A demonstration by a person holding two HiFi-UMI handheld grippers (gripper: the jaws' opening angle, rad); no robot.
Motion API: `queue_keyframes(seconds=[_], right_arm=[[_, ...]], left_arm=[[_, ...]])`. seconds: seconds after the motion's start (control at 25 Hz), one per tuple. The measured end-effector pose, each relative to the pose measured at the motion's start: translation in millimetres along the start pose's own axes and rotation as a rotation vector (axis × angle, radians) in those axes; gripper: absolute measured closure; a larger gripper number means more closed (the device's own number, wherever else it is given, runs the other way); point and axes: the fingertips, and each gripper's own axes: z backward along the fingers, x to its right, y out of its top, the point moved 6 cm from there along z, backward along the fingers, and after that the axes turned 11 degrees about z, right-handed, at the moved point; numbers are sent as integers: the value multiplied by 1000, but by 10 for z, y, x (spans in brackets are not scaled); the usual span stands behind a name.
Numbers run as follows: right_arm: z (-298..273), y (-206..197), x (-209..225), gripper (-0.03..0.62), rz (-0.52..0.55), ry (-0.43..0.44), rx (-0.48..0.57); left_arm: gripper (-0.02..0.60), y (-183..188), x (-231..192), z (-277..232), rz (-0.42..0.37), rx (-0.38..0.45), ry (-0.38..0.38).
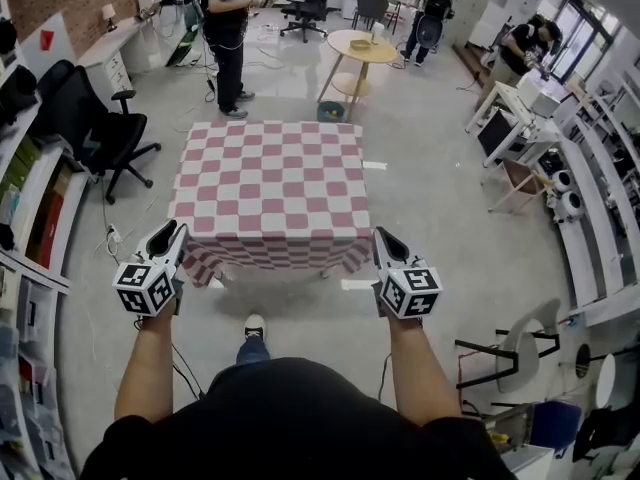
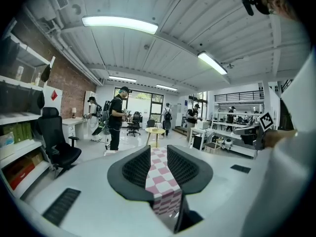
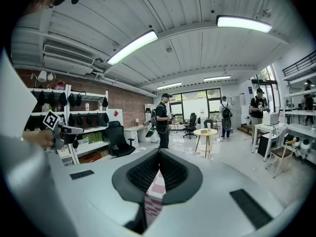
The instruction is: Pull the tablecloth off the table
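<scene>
A pink-and-white checkered tablecloth (image 1: 270,188) covers a small square table in front of me and hangs over its near edge. My left gripper (image 1: 172,236) is at the cloth's near left corner. In the left gripper view the cloth (image 2: 160,181) fills the gap between the jaws of that gripper (image 2: 158,149), which hold a thick fold. My right gripper (image 1: 384,238) is at the near right corner. Its jaws (image 3: 159,152) are pressed together on a thin edge of the cloth (image 3: 154,191), which hangs out below them.
A person in black (image 1: 228,38) stands just beyond the table's far left corner. A black office chair (image 1: 100,133) is to the left and a round wooden table (image 1: 360,48) behind. Shelves line the left wall, desks the right. A white chair (image 1: 520,348) stands near right.
</scene>
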Motion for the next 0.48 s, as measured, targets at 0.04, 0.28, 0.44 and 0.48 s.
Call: queue_keyframes(seconds=[0.04,0.28,0.44,0.48], right_arm=[[-73,3,-5,565,2,1,-4],[-611,48,-18,565,-5,-3,-27],[-1006,113,-39,563,-5,-11,-44],[-1107,124,-42,565,-7,-15,-49]], left_arm=[[456,-2,-60,-53,2,-6,1],[456,74,-496,-432,14,-22,9],[456,186,-822,-706,7,-23,13],[456,197,-908,-785,10,-29,11]])
